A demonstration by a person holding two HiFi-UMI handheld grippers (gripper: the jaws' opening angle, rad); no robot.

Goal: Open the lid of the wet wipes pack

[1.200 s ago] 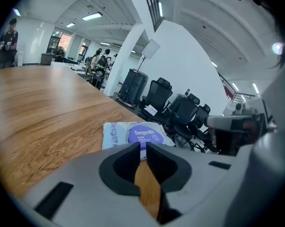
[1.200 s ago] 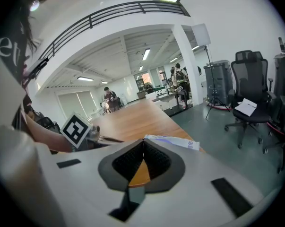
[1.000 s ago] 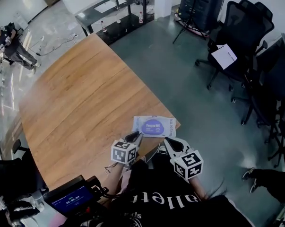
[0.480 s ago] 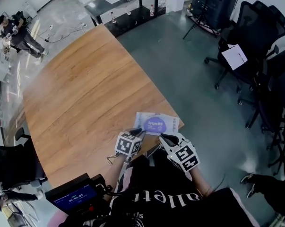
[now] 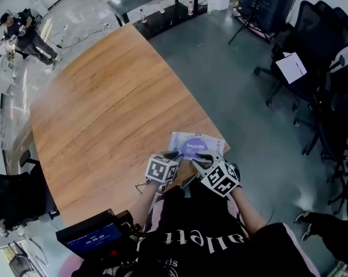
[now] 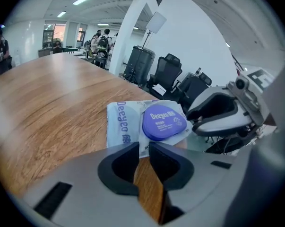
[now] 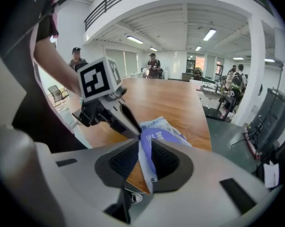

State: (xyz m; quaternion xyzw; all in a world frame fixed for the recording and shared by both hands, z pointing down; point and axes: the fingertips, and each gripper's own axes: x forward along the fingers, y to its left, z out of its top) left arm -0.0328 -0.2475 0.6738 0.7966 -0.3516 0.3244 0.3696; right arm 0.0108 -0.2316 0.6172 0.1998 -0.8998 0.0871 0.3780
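Observation:
The wet wipes pack point(image 5: 195, 145) lies at the near right corner of the wooden table point(image 5: 104, 108), a pale blue pouch with a round purple lid point(image 6: 163, 122) that is down flat. My left gripper point(image 5: 174, 154) sits at the pack's near left edge, and in the left gripper view its jaws point(image 6: 142, 148) are shut with the pack's corner pinched at the tips. My right gripper point(image 5: 201, 157) holds the near right edge. In the right gripper view the film of the pack point(image 7: 156, 126) runs up between its shut jaws point(image 7: 144, 148).
The pack lies close to the table's edge, with grey floor point(image 5: 249, 97) beyond it. Black office chairs point(image 5: 312, 45) stand at the right. A small screen device point(image 5: 90, 238) sits at the lower left. A person point(image 5: 18, 33) stands far off at the upper left.
Both grippers have moved forward from just short of the pack onto its near edge. Their jaws, spread before, are now shut on it.

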